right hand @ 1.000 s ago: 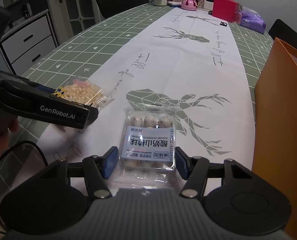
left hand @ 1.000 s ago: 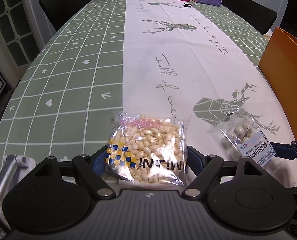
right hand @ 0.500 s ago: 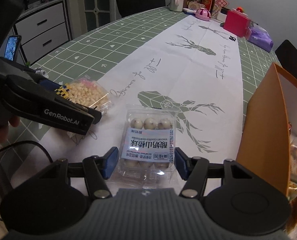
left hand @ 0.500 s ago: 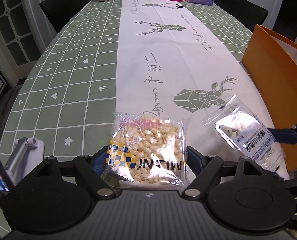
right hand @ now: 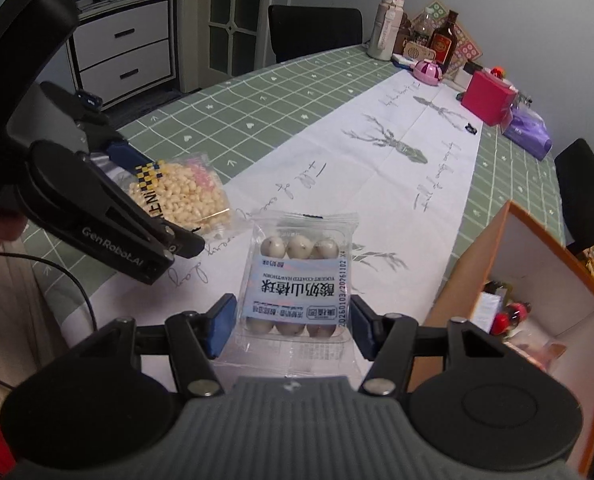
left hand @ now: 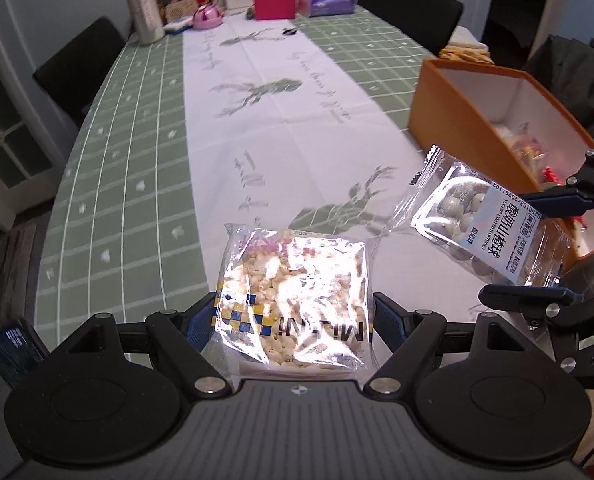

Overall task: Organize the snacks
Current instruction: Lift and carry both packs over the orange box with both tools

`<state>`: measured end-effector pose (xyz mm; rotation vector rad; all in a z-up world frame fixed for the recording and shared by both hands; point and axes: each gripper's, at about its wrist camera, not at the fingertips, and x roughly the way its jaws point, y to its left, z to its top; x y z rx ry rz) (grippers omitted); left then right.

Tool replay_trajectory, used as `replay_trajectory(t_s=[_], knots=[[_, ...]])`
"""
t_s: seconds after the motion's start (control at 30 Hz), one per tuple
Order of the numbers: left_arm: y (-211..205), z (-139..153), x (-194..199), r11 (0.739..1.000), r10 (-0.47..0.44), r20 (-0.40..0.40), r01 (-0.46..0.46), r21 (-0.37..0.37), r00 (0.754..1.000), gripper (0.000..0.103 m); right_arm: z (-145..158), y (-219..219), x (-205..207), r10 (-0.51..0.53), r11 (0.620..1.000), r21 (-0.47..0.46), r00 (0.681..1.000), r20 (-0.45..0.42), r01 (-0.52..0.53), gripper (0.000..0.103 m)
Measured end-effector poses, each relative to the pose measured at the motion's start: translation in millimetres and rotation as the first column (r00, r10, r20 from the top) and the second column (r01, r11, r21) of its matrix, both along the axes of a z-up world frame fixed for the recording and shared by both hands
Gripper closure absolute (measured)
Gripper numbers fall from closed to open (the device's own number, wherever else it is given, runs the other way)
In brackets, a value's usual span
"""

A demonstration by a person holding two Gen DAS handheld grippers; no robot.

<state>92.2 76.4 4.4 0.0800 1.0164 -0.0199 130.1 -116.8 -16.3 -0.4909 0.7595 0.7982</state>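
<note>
Since a second ago I have lifted both packets off the green-and-white checked tablecloth (left hand: 129, 184); the table has dropped away below, and the open orange cardboard box (left hand: 449, 120), then only an edge at my right, now shows its white inside with snacks in the bottom. My left gripper (left hand: 293, 320) stands wide, its blue pads pressed on the sides of the clear bag of pale puffed kernels (left hand: 297, 288), held clear above the cloth. My right gripper (right hand: 291, 326) is about half open, clamped on the clear packet of yogurt-coated balls with the pale blue label (right hand: 299, 280), raised just beside the box's near wall.
</note>
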Motion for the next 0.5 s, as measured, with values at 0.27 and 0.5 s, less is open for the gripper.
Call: replay_trajectory(t_s=[0.27, 0.5], knots=[[-55.5, 46.9, 29.0, 0.983, -0.183, 0.084, 0.183, 0.013, 0.979, 0.010, 27.1, -55.1, 20.4, -0.087, 0.995, -0.036, 0.995, 0.057, 0.089, 0.044], [-129.4, 53.5, 65.0, 0.928, -0.372, 0.106, 0.368, 0.053, 0.922, 0.010, 25.8, -114.9, 49.9, -0.200, 0.975, -0.091, 0.978, 0.050, 0.204, 0.044]])
